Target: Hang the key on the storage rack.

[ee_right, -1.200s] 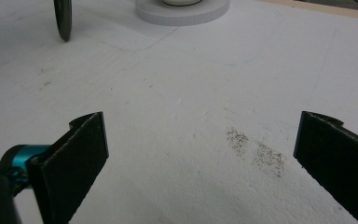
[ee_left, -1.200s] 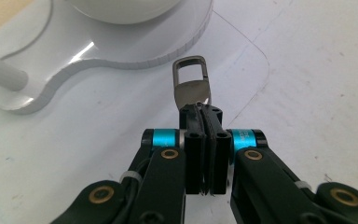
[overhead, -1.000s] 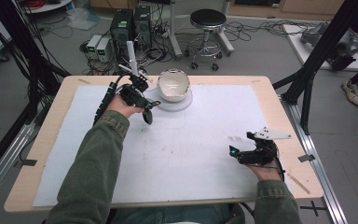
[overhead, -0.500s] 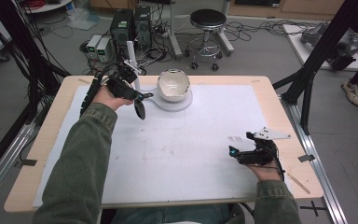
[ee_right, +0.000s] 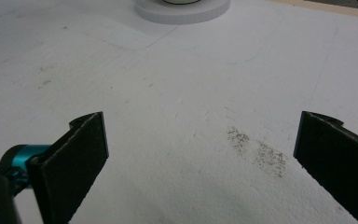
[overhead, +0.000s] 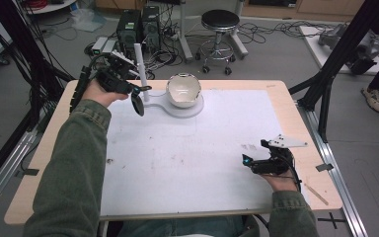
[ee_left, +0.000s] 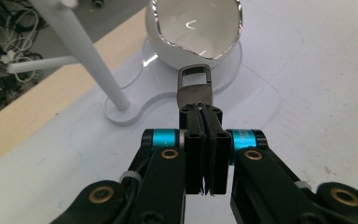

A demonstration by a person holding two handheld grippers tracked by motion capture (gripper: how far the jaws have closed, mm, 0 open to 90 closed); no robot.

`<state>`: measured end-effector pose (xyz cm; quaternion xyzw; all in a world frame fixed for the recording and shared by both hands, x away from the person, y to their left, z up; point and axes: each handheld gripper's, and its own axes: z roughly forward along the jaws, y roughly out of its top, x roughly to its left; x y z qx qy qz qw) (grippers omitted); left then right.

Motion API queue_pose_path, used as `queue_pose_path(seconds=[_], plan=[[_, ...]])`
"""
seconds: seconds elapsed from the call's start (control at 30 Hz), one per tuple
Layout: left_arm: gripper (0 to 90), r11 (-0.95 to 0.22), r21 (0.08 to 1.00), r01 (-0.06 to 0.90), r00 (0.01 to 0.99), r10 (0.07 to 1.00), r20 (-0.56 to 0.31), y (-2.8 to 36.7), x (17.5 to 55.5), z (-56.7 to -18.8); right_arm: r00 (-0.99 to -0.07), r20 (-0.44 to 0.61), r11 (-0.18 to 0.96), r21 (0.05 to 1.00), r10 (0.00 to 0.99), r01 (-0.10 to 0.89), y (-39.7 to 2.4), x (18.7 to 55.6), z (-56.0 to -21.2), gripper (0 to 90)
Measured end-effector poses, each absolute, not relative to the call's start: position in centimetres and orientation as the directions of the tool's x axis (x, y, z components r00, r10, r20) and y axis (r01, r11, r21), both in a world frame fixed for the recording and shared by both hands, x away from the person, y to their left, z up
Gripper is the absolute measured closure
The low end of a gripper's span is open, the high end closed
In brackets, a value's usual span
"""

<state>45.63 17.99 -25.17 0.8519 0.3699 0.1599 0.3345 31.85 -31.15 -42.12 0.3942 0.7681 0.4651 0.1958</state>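
A white stand (overhead: pixel 164 102) sits at the table's far middle, with a thin upright post (overhead: pixel 138 64) and a white bowl (overhead: pixel 183 90) with a silver rim. My left gripper (overhead: pixel 139 92) hovers just in front of the post, shut on a dark keychain piece (overhead: pixel 137 105) that hangs below it. In the left gripper view the jaws (ee_left: pixel 204 112) pinch a grey metal clasp (ee_left: pixel 196 86), whose loop points toward the bowl (ee_left: pixel 196 28), with the post (ee_left: pixel 86 60) to the left. My right gripper (overhead: pixel 249 162) rests open near the front right, nothing between its fingers (ee_right: pixel 81 154).
A white sheet (overhead: pixel 192 153) covers most of the wooden table (overhead: pixel 296 128). A faint dark smudge (ee_right: pixel 256 151) marks the sheet between the right jaws. Beyond the table's far edge stand a stool (overhead: pixel 219 22), computer boxes (overhead: pixel 138 24) and cables on the floor.
My left gripper has carried the keychain piece left and toward the far edge, from beside the bowl to in front of the post. The right gripper stayed put.
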Motion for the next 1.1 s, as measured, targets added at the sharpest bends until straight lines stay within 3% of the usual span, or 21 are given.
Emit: queue_pose_path(seconds=[0.23, 0.83, 1.1], plan=[[87.6, -0.547, 0.679, 0.49, 0.688, 0.721, 0.085, 18.8, 45.8, -23.1, -0.613, 0.073, 0.251, 0.87, 0.787, 0.425, -31.2, 31.9, -42.2, 1.9], [87.6, -0.503, 0.719, 0.479, 0.638, 0.763, 0.109, 20.1, 48.5, -20.0, -0.602, 0.081, 0.242, 0.868, 0.794, 0.435, -31.5, 31.8, -42.3, 1.9], [87.5, -0.498, 0.73, 0.468, 0.618, 0.775, 0.131, 20.1, 49.6, -20.5, -0.598, 0.082, 0.24, 0.866, 0.797, 0.439, -31.5, 31.5, -42.3, 1.9]])
